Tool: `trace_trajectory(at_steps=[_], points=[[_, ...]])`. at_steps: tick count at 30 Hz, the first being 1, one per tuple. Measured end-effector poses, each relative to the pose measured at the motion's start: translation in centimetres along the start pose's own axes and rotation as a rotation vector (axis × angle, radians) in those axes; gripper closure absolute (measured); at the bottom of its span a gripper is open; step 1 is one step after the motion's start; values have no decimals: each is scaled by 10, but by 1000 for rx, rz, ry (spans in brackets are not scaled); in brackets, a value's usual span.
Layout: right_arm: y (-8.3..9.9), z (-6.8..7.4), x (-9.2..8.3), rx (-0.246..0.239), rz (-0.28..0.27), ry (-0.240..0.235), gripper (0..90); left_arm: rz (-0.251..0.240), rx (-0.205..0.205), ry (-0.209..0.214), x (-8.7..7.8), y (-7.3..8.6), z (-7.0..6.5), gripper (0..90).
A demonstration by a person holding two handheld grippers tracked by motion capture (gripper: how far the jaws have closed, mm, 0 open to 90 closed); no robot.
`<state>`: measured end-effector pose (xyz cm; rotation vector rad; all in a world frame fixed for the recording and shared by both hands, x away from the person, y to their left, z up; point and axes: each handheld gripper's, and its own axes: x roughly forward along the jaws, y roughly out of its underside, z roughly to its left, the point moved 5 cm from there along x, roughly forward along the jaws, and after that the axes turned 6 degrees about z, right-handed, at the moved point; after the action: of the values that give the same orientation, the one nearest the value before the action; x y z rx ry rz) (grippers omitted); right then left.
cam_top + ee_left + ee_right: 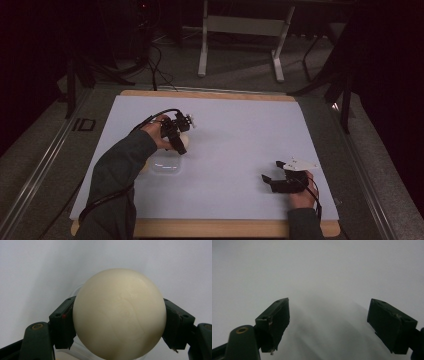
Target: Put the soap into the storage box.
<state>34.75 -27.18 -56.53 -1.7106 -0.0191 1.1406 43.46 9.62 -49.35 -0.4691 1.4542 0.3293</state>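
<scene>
1. Left tongs (pixel 181 145) clenched on a cream ball (pixel 119 313); both jaws press its sides in left gripper view. Right tongs (pixel 271 171) released, jaws spread wide w/ nothing between them, low over the right-front part of the tabletop (pixel 240 130).
2. Ball: smooth, matte, off-white/cream, round, faint hairline creases on its surface. In high view it's a small pale spot (pixel 184 138) at the tips of the left tongs, left-centre of the white sheet, just above a clear shallow container (pixel 166 165).
3. Container: see-through, rounded-rectangular, hard to read; a bit of its rim curves behind the ball in left gripper view (pixel 75 291). Can't tell if the ball is lifted or touching the surface.
4. Hidden/cut off: ball blocks most of left gripper view; its bottom is cut by the frame edge. Left hand (pixel 156 131) and dark sleeve (pixel 117 175) cover the tongs' body. Right hand (pixel 302 195) is partly cut at the bottom edge; grey plate (pixel 300 164) sits on top of that gripper.
5. Edges/room: white sheet covers nearly all the tabletop, wood border showing at the far and near edges. Wide bare stretch between the two tongs and across the far half. Right tongs sit near the right edge and front edge. Beyond the tabletop: grey floor, cables (pixel 157 65), white table legs (pixel 240 30), all dim.
</scene>
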Motion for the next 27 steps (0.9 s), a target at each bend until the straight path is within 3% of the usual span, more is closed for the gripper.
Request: trace_trajectory(at_steps=[6, 27], points=[[0, 0, 0, 0, 0, 0, 179, -9, -23, -1, -2, 5, 4, 255], [0, 0, 0, -2, 1, 1, 179, -12, -49, -9, -13, 19, 14, 255]])
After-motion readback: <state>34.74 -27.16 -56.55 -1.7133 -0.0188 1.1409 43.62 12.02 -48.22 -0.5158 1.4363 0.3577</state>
